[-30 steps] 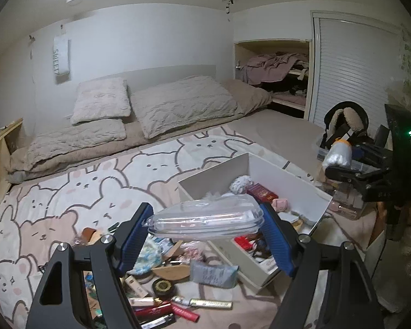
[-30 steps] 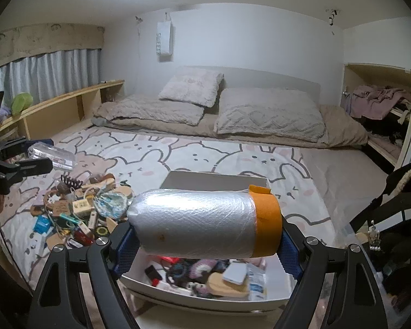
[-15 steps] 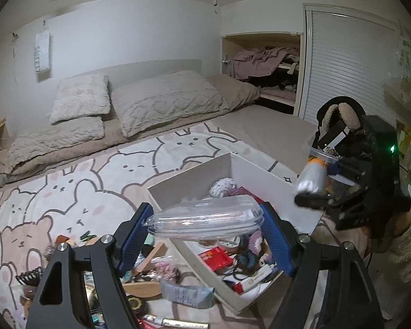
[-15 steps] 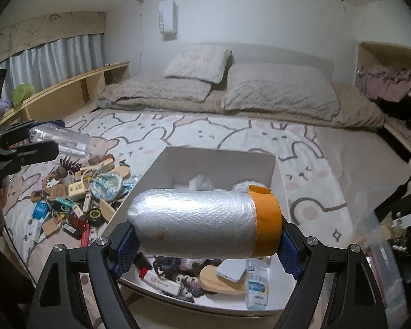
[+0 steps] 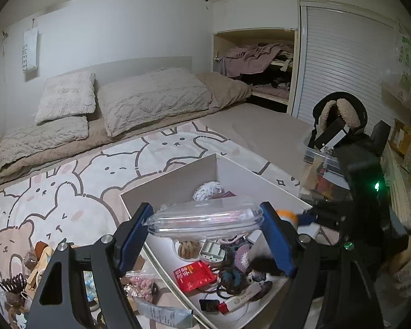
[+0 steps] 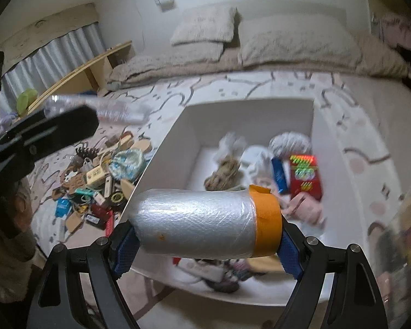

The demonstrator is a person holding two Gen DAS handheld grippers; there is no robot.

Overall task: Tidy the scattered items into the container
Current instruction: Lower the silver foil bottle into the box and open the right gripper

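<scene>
My left gripper (image 5: 205, 224) is shut on a clear plastic case (image 5: 204, 220) and holds it above the near left part of the white box (image 5: 172, 183). My right gripper (image 6: 205, 235) is shut on a bubble-wrapped roll with an orange end (image 6: 205, 222), above the box's near edge (image 6: 178, 134). The box holds several small items, among them a red packet (image 5: 194, 275) and a white yarn ball (image 5: 207, 189). Scattered items (image 6: 96, 186) lie in a pile on the bed cover left of the box. The right gripper also shows in the left wrist view (image 5: 307, 218).
Pillows (image 5: 150, 100) lie at the head of the bed. A clear bin with earmuffs (image 5: 339, 115) stands right of the box. A shelf and curtain (image 6: 68, 52) run along the left side. The left gripper's body shows in the right wrist view (image 6: 41, 134).
Both grippers have moved in over the box and tilted down with their loads. The box now fills more of each view. The right wrist view is blurred by motion.
</scene>
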